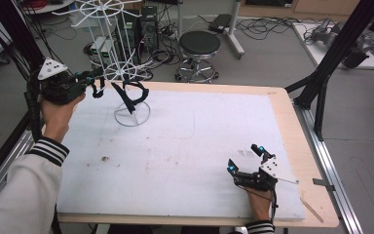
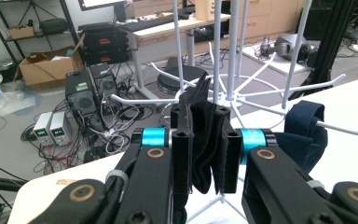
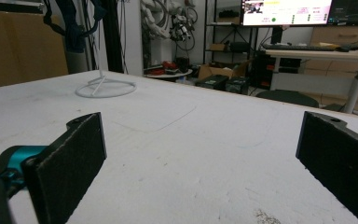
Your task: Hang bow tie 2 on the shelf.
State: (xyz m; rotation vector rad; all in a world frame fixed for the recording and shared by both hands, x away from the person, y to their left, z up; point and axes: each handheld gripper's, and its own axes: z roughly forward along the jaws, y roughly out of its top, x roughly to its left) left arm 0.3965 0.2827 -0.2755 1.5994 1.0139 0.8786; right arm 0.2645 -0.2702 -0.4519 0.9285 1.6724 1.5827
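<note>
My left gripper (image 1: 95, 86) is at the table's far left corner, beside the white wire rack (image 1: 121, 53). In the left gripper view it (image 2: 204, 122) is shut on a piece of black fabric (image 2: 201, 168) that stands upright between the pads, just in front of the rack's arms (image 2: 242, 88). A dark blue fabric piece (image 2: 303, 130) hangs over one rack arm to the right, and it hangs above the rack's base ring (image 1: 132, 116) as a dark loop (image 1: 132, 96). My right gripper (image 1: 244, 158) rests on the white mat near the front right, open with nothing between its jaws (image 3: 205, 158).
The white mat (image 1: 185, 146) covers most of the wooden table (image 1: 292, 126). A black stool (image 1: 199, 46) and boxes with cables stand on the floor beyond the far edge. A black frame post (image 1: 331, 58) rises at the right. The rack's base ring (image 3: 106, 87) stands far across the mat.
</note>
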